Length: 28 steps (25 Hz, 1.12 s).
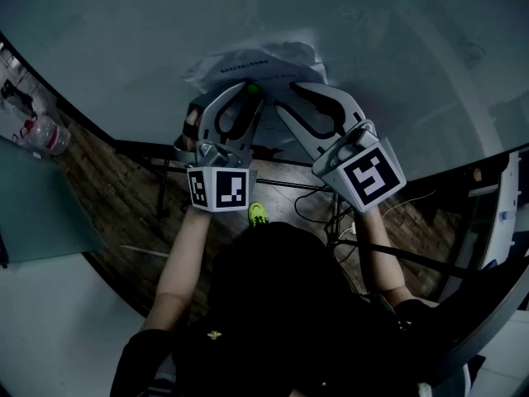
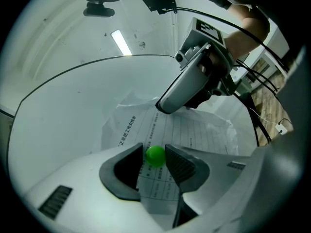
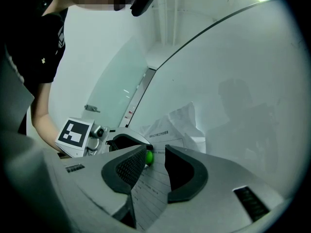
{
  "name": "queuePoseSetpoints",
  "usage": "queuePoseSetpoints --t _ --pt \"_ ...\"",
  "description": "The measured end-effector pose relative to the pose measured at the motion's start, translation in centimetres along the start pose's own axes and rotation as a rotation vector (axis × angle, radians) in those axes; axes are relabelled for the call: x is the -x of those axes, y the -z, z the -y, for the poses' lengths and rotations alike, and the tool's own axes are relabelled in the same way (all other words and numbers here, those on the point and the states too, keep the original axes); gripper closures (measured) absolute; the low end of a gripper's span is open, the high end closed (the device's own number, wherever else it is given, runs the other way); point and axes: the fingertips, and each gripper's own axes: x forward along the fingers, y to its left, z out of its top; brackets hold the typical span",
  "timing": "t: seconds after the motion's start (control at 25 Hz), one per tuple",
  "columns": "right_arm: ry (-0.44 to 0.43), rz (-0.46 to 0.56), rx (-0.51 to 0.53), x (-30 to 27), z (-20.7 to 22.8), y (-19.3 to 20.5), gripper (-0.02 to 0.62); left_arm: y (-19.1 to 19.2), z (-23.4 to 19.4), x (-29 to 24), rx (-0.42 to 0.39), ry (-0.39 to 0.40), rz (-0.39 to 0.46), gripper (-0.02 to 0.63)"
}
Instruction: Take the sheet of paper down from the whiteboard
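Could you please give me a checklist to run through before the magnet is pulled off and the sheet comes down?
1. Left gripper on the green magnet: ok, one jaw is at each side of it.
2. Right gripper clamped on the sheet of paper: not ok, its jaws stand apart with the sheet's lower part between them.
3. Sheet pinned to the whiteboard: ok, the magnet sits on it; the top is crumpled.
4. No second magnet on the sheet: cannot tell, the grippers hide part of it.
5. Grippers clear of each other: ok, they are apart in the head view.
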Motion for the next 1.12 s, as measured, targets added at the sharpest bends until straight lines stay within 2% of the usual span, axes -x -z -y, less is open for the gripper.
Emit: queuePoseSetpoints --t 0.28,0.8,0.92,1.12 --pt "0.028 -0.009 0.044 0.6 0.4 -0.4 0.478 0.2 0.1 0.0 -0.019 -0.002 -0.021 0.477" --pt "0.156 -0.039 0.185 1.7 3.0 -2.7 0.476 0.2 0.0 0.0 -0.014 -0.002 -0.032 0.483" --pt "0.181 -0.043 0.234 1.7 3.5 -3.3 0.453 0.3 0.1 -0.1 -0.010 -0.002 -0.032 0.483" --pt "0.193 -0.035 0.266 1.6 3.9 -4.3 0.453 0.2 0.1 0.0 -0.009 -0.003 -0.032 0.482"
